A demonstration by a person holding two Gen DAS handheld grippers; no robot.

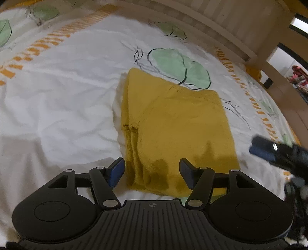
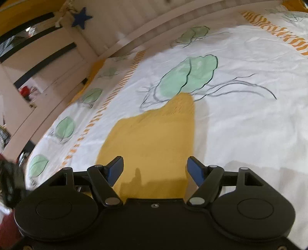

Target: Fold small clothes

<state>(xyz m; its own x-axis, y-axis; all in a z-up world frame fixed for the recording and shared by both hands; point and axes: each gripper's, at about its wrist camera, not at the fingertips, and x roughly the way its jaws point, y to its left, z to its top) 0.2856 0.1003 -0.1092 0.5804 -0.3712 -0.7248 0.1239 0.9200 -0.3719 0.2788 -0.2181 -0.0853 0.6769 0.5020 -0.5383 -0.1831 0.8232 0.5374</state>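
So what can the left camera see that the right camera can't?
Only the left wrist view shows the other gripper, the right gripper, and the sweater's stacked folded edge. Only the right wrist view shows a blue star on the wooden bed frame. Both show the yellow sweater on the leaf-print sheet, with open jaws above it.

- A bedroom at home: a white bedsheet [image 1: 67, 80] printed with green leaves and orange stripes covers the bed.
- A pale wooden bed frame [image 2: 134, 32] runs behind it.
- A blue star [image 2: 80, 17] hangs there.
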